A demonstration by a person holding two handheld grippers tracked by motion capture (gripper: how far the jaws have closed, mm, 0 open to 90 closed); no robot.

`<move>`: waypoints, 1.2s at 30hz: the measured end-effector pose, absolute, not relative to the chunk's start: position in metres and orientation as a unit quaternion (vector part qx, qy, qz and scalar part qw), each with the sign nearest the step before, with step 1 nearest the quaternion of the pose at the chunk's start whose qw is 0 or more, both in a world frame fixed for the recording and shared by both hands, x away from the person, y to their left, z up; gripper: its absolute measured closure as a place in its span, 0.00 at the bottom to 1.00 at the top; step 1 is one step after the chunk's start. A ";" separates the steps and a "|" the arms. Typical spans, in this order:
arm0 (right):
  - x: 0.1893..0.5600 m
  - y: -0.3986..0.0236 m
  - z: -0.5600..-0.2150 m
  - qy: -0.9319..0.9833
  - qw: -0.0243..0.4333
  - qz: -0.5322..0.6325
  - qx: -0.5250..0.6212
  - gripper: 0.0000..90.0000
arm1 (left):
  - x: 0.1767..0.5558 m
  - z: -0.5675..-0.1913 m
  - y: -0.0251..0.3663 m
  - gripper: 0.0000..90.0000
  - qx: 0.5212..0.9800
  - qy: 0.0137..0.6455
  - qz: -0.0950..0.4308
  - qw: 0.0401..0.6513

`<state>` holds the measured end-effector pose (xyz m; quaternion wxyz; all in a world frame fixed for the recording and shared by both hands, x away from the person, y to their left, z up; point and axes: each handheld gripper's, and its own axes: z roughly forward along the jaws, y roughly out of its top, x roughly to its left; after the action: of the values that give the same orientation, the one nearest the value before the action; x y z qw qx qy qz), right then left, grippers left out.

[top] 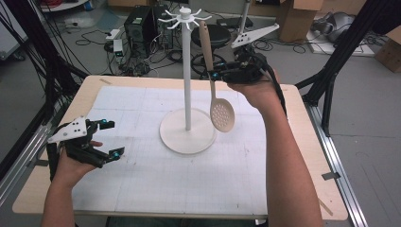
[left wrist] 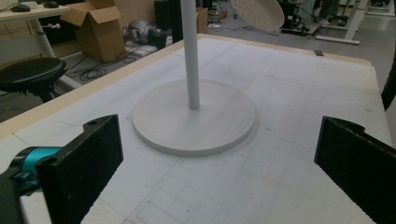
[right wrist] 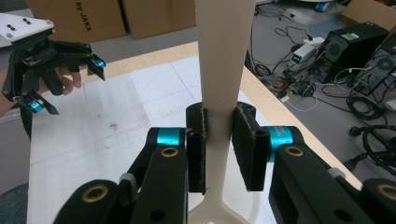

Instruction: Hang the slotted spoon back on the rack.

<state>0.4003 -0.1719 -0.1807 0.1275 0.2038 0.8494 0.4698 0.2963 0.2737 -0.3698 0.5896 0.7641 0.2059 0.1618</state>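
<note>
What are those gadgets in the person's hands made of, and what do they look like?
Each is a black, angular frame. The left gripper and right gripper have blue collars by their flat black jaws, brass-coloured rivets at the joints, and a pale three-cornered plate with dark dots on top. A black cable trails from the right one. The forearms are bare, no sleeves.

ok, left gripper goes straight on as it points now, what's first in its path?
Likely the white stand's round base: the open left gripper aims at it across bare mat. Depth is unclear.
</note>
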 end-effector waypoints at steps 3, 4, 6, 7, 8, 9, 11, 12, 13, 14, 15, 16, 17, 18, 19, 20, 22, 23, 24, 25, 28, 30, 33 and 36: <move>0.402 -0.170 -0.180 0.850 0.127 0.467 0.205 0.84 | 0.296 -0.370 0.274 0.02 0.765 0.207 0.162 0.588; 0.403 -0.170 -0.181 0.849 0.128 0.470 0.205 0.84 | 0.296 -0.370 0.274 0.02 0.764 0.206 0.162 0.590; 0.404 -0.169 -0.182 0.850 0.126 0.469 0.205 0.84 | 0.296 -0.370 0.274 0.02 0.764 0.206 0.161 0.590; 0.405 -0.168 -0.182 0.851 0.125 0.466 0.207 0.84 | 0.296 -0.370 0.274 0.02 0.765 0.206 0.162 0.589; 0.406 -0.167 -0.182 0.851 0.125 0.467 0.207 0.84 | 0.297 -0.370 0.274 0.02 0.765 0.207 0.162 0.588; 0.406 -0.167 -0.182 0.850 0.126 0.467 0.206 0.84 | 0.297 -0.370 0.274 0.02 0.765 0.207 0.162 0.588; 0.407 -0.166 -0.183 0.851 0.123 0.467 0.208 0.84 | 0.297 -0.370 0.274 0.02 0.765 0.205 0.161 0.589; 0.407 -0.166 -0.184 0.851 0.122 0.466 0.208 0.84 | 0.297 -0.370 0.274 0.02 0.766 0.204 0.161 0.588; 0.408 -0.165 -0.184 0.851 0.119 0.466 0.211 0.84 | 0.297 -0.370 0.273 0.02 0.766 0.205 0.161 0.588; 0.409 -0.164 -0.184 0.852 0.119 0.465 0.209 0.84 | 0.297 -0.370 0.273 0.02 0.767 0.206 0.161 0.587; 0.409 -0.163 -0.184 0.852 0.119 0.464 0.211 0.83 | 0.297 -0.371 0.273 0.02 0.766 0.207 0.161 0.586; 0.410 -0.163 -0.185 0.852 0.117 0.464 0.212 0.80 | 0.297 -0.370 0.273 0.02 0.766 0.207 0.161 0.587; 0.410 -0.163 -0.186 0.846 0.112 0.472 0.221 0.67 | 0.297 -0.370 0.273 0.02 0.765 0.206 0.161 0.588; 0.410 -0.163 -0.186 0.842 0.115 0.476 0.226 0.63 | 0.297 -0.370 0.273 0.02 0.766 0.205 0.161 0.588; 0.409 -0.164 -0.186 0.840 0.120 0.478 0.228 0.60 | 0.297 -0.370 0.273 0.02 0.766 0.205 0.161 0.587; 0.408 -0.163 -0.186 0.840 0.126 0.476 0.227 0.56 | 0.297 -0.370 0.273 0.02 0.767 0.205 0.161 0.587; 0.404 -0.164 -0.186 0.836 0.128 0.483 0.225 0.54 | 0.297 -0.371 0.273 0.02 0.768 0.206 0.162 0.585; 0.401 -0.166 -0.187 0.835 0.129 0.487 0.220 0.53 | 0.297 -0.371 0.273 0.02 0.768 0.206 0.161 0.585; 0.399 -0.166 -0.187 0.834 0.132 0.489 0.219 0.51 | 0.297 -0.371 0.272 0.02 0.767 0.206 0.160 0.586; 0.397 -0.168 -0.188 0.831 0.137 0.493 0.217 0.50 | 0.297 -0.371 0.272 0.02 0.767 0.205 0.160 0.587; 0.392 -0.173 -0.191 0.831 0.137 0.495 0.213 0.46 | 0.297 -0.371 0.272 0.02 0.769 0.204 0.160 0.584; 0.389 -0.178 -0.193 0.829 0.136 0.501 0.209 0.45 | 0.297 -0.371 0.272 0.02 0.768 0.205 0.160 0.586; 0.383 -0.183 -0.198 0.829 0.141 0.503 0.202 0.43 | 0.297 -0.370 0.272 0.02 0.767 0.205 0.160 0.587; 0.378 -0.190 -0.203 0.828 0.144 0.503 0.200 0.41 | 0.297 -0.371 0.272 0.02 0.767 0.206 0.160 0.586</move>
<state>0.3778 -0.1896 -0.2032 0.1440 0.1995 0.8284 0.5031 0.2971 0.2723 -0.3710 0.5857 0.7673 0.2064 0.1600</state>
